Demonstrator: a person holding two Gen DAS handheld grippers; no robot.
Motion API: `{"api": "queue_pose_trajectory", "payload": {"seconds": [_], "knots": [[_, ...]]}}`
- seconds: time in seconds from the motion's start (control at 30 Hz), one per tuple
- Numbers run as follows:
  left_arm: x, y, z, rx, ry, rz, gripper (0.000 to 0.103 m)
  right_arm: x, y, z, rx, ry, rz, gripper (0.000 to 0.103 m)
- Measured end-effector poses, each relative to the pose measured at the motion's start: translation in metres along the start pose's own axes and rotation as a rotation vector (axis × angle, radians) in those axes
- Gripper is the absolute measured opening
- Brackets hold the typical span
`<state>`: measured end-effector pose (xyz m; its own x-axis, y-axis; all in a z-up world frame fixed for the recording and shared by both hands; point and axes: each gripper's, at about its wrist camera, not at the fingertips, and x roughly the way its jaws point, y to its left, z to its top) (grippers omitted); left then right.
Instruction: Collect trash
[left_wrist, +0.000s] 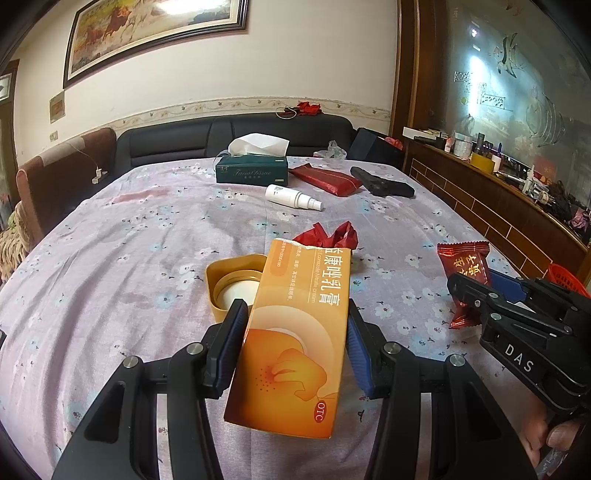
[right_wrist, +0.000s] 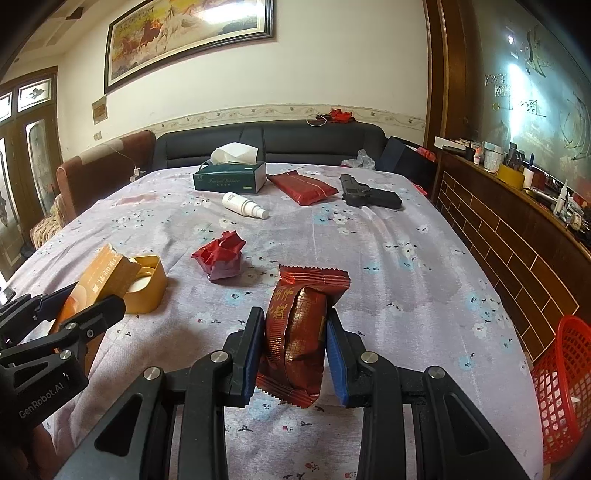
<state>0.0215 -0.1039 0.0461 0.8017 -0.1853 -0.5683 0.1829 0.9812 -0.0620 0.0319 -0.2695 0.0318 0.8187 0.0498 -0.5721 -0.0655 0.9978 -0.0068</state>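
Orange box (left_wrist: 291, 332) in L tool (left_wrist: 295, 328)

My left tool (left_wrist: 295, 343) and right tool (right_wrist: 295, 347): black frames, blue ribbed pads, silver screws, white lettering.

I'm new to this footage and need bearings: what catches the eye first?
The left tool grips an orange box and the right tool a red wrapper, both above the table. Crumpled red paper lies mid-table; a red basket sits at right.
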Motion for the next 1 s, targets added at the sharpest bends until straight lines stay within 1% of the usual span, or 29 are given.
{"api": "queue_pose_trajectory", "payload": {"seconds": [0.23,0.63,0.8,0.93,1.0], "knots": [[0.001,0.001,-0.001,-0.003,0.003,0.001,0.049,0.002,0.001,-0.001,-0.005,0.004,-0.014,0.034],[0.003,0.011,-0.002,-0.035,0.013,0.001,0.049,0.003,-0.003,0.0,0.003,-0.004,-0.038,0.034],[0.005,0.011,-0.002,-0.037,0.02,0.003,0.049,0.006,-0.005,0.0,0.011,0.002,-0.059,0.034],[0.001,0.011,-0.001,-0.032,0.005,0.007,0.05,0.005,-0.006,0.002,0.014,0.011,-0.066,0.034],[-0.002,0.009,-0.002,-0.027,0.025,-0.008,0.05,0.001,-0.007,0.002,0.018,0.032,-0.049,0.034]]}}
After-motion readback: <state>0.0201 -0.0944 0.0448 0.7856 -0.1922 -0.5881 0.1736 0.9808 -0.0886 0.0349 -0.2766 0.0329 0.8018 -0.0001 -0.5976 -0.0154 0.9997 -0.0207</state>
